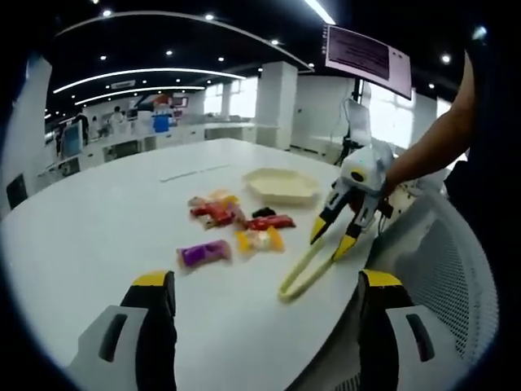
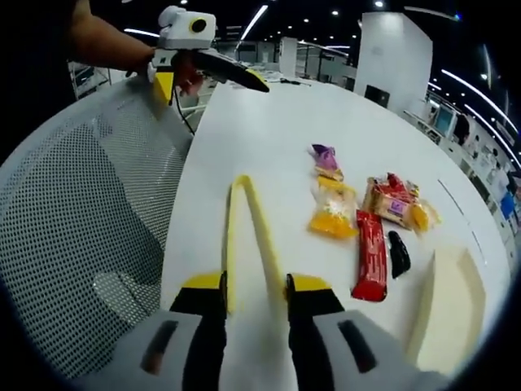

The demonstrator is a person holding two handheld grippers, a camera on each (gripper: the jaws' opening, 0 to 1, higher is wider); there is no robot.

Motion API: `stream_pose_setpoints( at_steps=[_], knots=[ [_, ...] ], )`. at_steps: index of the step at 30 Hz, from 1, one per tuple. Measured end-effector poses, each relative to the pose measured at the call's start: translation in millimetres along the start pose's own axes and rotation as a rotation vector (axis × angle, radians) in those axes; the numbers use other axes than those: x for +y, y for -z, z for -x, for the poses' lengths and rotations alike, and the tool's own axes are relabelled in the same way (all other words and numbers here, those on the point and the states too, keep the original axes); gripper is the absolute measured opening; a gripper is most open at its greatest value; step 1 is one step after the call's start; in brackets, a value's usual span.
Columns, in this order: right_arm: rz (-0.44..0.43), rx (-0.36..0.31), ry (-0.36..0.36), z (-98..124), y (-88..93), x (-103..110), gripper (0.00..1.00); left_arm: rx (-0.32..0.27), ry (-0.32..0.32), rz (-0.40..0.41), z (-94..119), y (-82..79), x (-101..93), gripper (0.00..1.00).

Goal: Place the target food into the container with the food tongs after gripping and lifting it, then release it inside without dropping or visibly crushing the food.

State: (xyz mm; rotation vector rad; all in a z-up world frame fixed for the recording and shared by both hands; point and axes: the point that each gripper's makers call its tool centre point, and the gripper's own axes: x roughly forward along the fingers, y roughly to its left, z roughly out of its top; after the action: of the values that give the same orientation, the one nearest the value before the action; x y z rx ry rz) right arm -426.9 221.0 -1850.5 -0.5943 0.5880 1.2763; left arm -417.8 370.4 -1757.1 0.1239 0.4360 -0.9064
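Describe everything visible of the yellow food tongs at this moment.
The food tongs are pale yellow, plastic-looking, with two long slim arms joined in a rounded bend at one end. They lie flat on the white table, near its edge beside the mesh chair. The right gripper has closed around the arms' open ends, the bend pointing away from it. The tongs hold no food; the snack packets and the cream container sit apart from them.
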Motion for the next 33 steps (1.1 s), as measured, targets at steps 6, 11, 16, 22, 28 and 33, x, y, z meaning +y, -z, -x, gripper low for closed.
stream_pose_setpoints(
  at_steps=[6,11,16,22,28,33],
  knots=[
    [0.001,0.040,0.013,0,-0.6,-3,0.10,-0.007,-0.004,0.012,0,-0.5,1.1,0.96],
    [-0.050,0.062,0.005,1,0.5,-4,0.06,-0.005,-0.009,0.015,0,0.0,2.7,0.99],
    [-0.117,0.058,-0.011,3,0.3,0,0.05,-0.011,-0.011,0.023,0,-0.7,3.8,0.99],
    [-0.168,0.043,-0.008,8,-1.3,-3,0.05,-0.012,-0.005,0.021,0,-1.2,2.6,0.99],
    [-0.224,0.003,0.005,19,-10.7,-11,0.04,-0.012,0.001,0.027,0,-1.2,1.3,0.99],
    [-0.269,-0.013,0.026,29,-13.1,-18,0.04,-0.019,0.007,0.035,0,-2.4,0.4,0.99]
  ],
)
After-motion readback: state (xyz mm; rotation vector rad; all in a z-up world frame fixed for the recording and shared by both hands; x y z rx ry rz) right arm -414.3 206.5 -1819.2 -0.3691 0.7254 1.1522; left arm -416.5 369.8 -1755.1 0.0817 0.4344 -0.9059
